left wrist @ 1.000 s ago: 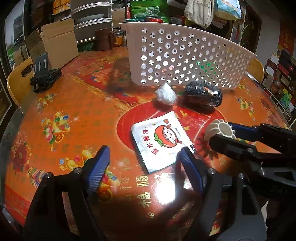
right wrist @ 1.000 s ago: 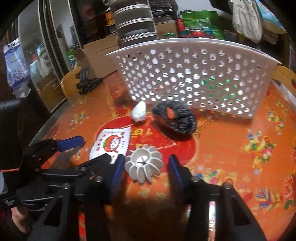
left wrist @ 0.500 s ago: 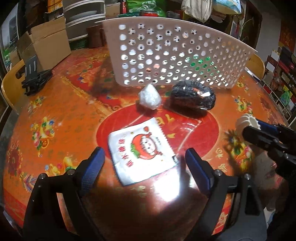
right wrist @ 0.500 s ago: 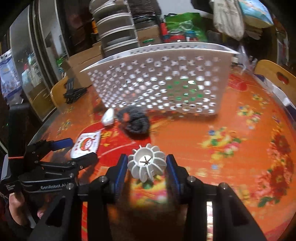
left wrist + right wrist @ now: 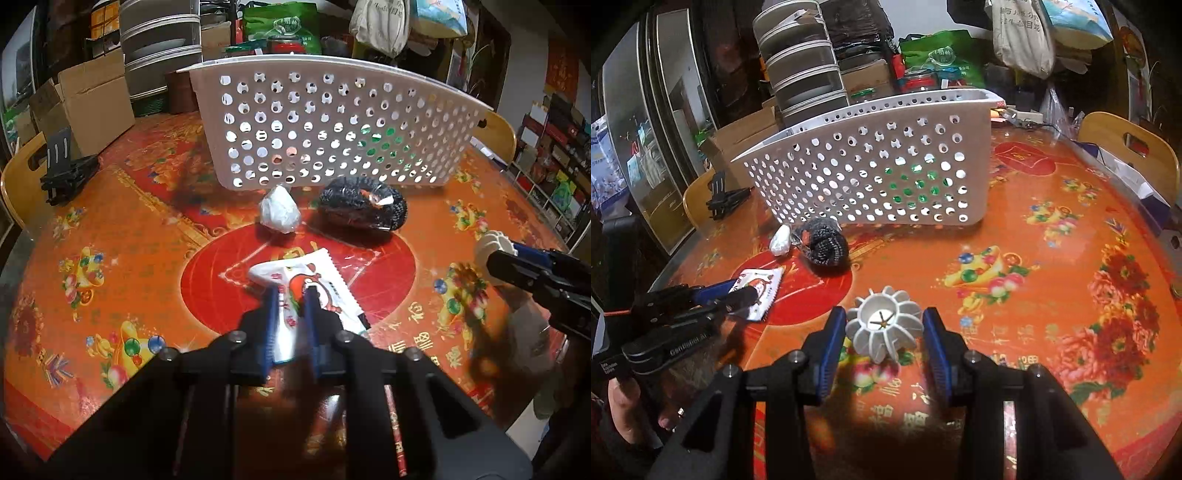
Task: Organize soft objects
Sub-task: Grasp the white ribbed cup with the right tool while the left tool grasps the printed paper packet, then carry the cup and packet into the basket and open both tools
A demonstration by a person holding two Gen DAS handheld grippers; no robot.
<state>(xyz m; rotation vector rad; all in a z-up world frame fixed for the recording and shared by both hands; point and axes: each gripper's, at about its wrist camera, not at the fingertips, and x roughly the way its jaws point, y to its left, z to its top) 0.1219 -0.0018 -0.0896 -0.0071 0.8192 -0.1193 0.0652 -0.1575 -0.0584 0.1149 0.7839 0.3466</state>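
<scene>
My left gripper [image 5: 291, 295] is shut on a white snack packet [image 5: 314, 284] with a cartoon tomato print, at the table's red centre circle; the packet also shows in the right wrist view [image 5: 757, 286]. My right gripper [image 5: 884, 325] is shut on a white ribbed flower-shaped piece [image 5: 884, 328], held above the table; it also shows at the right of the left wrist view [image 5: 491, 245]. A small white wrapped lump [image 5: 279, 214] and a black knitted bundle [image 5: 364, 206] lie in front of a white perforated basket [image 5: 332, 125].
The round table [image 5: 1052, 240] has an orange and red patterned cover. A black folding stand [image 5: 61, 170] sits at the left edge. Cardboard boxes [image 5: 88, 99], stacked containers and wooden chairs [image 5: 1130, 151] surround the table.
My left gripper has closed on the snack packet, which has crumpled between the fingers. My right gripper has carried the white ribbed piece to the right, away from the packet.
</scene>
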